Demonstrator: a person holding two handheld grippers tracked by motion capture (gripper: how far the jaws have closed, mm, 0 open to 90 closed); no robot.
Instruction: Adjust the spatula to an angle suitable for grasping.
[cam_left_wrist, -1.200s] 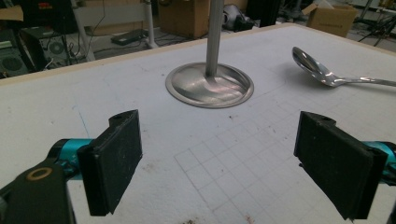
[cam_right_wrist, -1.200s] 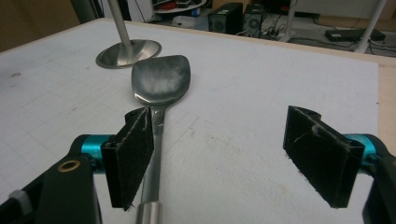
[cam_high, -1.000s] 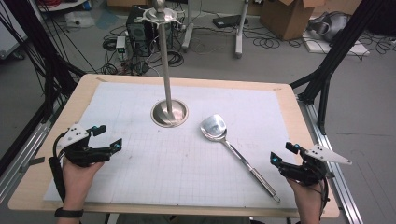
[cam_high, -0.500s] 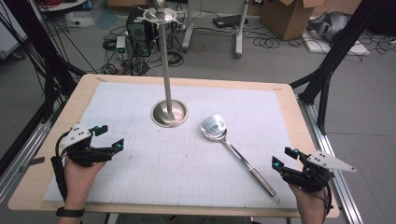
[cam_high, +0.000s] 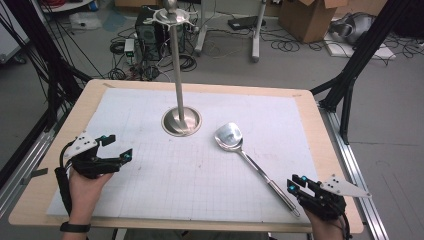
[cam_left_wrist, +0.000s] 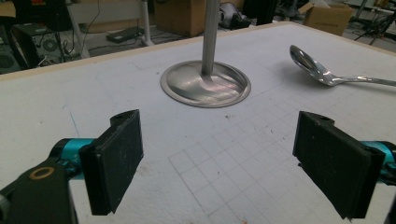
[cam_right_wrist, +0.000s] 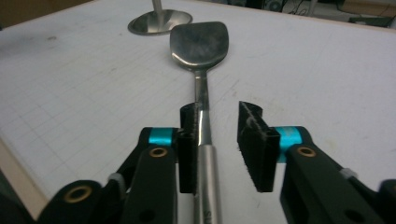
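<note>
While its flat-fronted bowl lies right of centre in the high view, the steel spatula (cam_high: 251, 162) stretches its long handle down toward the lower right corner of the frame, flat on the white gridded mat (cam_high: 150, 175). At the handle's end sits the right gripper (cam_high: 296, 186), held in a hand (cam_high: 325, 222) rising from the bottom edge. From the right gripper view the spatula (cam_right_wrist: 201, 70) runs straight up the middle of the picture, its handle passing between the two black jaws; these have just been closing, the handle lies against the left pad (cam_right_wrist: 187, 140), and a clear gap remains to the right pad (cam_right_wrist: 254, 144), so the handle is not yet pinched. Some engraved lettering shows at the very bottom of the handle there, cut off by the frame and too small to read.

Up and left of the bowl, near the centre of the high view, stands a metal stand (cam_high: 181, 121), a round dished base with a tall upright pole topped by a small ring of hooks. At the lower left of that view the left gripper (cam_high: 117, 147) rests in the other hand (cam_high: 85, 182), well apart from spatula and stand alike. Its own view shows the jaws spread wide with nothing but bare mat (cam_left_wrist: 224, 158) between them, the stand (cam_left_wrist: 205, 84) ahead at upper centre and the spatula (cam_left_wrist: 322, 70) at upper right
</note>
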